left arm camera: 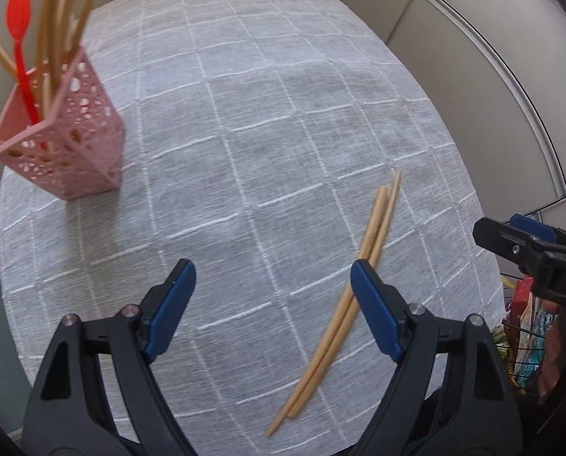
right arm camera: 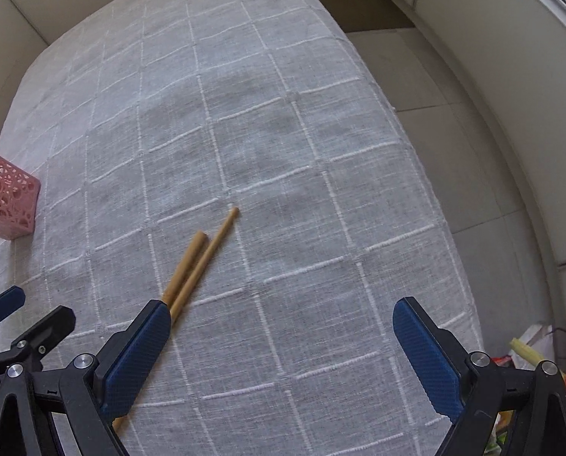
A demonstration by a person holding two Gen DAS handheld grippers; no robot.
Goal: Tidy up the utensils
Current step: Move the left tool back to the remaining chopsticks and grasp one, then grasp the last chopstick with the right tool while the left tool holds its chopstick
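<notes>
Both tongs — left tongs (left arm camera: 273,285), right tongs (right arm camera: 281,326) — spread, empty. Two chopsticks (left arm camera: 343,304) lie near the worktop's (left arm camera: 264,133) right edge, seemingly touching — pinch both mid-length, then carry to the pink holder (left arm camera: 74,144).

Table (left arm camera: 283,95) had grey checked cloth; chopstick pair (left arm camera: 343,304) lay under right jaw, pink holder (left arm camera: 74,144) far-left of jaws.

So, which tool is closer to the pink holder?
Left. The left tool is open, with the pink holder ahead to its left. The right tool sits farther right, by the loose chopsticks.
</notes>
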